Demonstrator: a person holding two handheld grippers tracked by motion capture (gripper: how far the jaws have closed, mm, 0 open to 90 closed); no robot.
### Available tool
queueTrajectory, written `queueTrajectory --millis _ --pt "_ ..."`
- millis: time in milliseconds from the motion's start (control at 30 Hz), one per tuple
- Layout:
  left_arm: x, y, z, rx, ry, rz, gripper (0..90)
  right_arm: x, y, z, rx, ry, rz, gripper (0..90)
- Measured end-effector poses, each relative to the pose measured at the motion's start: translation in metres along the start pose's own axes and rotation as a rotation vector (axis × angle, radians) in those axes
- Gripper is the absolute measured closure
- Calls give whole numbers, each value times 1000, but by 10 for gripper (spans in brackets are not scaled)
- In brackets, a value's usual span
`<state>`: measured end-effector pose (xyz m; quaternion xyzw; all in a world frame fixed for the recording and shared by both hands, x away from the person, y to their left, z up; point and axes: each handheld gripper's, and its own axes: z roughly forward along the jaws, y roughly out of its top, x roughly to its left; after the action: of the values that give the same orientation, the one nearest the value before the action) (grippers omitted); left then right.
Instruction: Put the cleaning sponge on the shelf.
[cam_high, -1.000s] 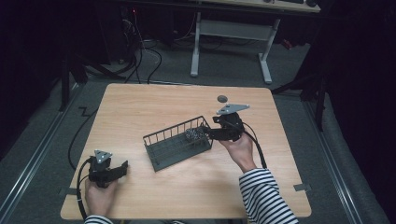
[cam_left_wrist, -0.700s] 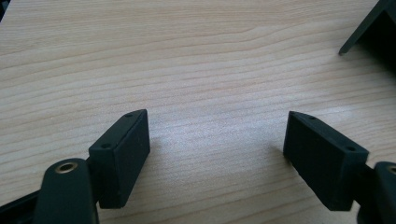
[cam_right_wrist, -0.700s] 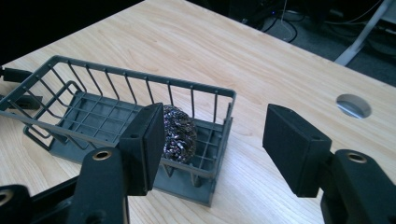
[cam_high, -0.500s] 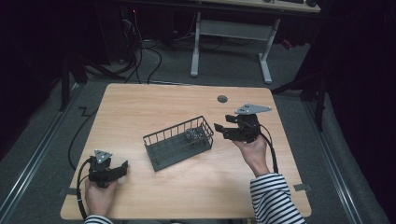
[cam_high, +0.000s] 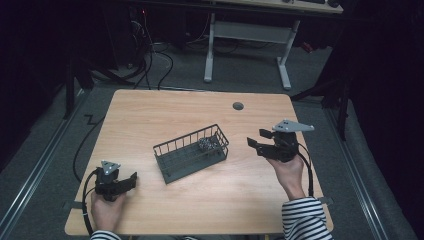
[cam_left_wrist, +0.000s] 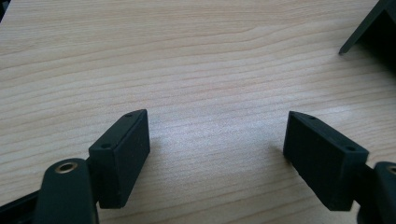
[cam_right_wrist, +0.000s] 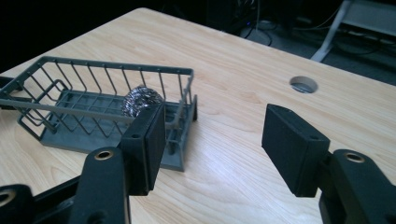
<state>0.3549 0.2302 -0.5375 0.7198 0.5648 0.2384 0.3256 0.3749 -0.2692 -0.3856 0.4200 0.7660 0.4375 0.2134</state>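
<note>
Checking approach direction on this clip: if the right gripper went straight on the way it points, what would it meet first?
Probably the basket: the right gripper points at its near end, open and apart from it. The scourer lies just inside. Height is hard to judge, so it might pass over the rim.

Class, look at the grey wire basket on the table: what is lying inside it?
Inside the wire basket a metal scouring ball sits at its right end. The rest of its floor looks bare; nothing else shows through the wires.
</note>
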Motion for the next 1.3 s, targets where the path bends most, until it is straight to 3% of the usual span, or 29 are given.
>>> queueTrajectory --millis 400,700,1000,1133,1300 --pt "0 0 0 1 3 3 230 -20 -40 -34 -58 -27 87 407" --pt "-1 0 0 2 4 6 230 -20 -64 -37 -58 -22 117 408" --pt "-1 0 0 0 4 6 240 -16 -98 -23 -50 -48 124 384" --pt "-1 0 0 -1 0 10 252 -13 -111 -11 -18 -49 136 384" --pt "-1 0 0 -2 -3 14 265 -8 -127 7 38 -69 115 378"
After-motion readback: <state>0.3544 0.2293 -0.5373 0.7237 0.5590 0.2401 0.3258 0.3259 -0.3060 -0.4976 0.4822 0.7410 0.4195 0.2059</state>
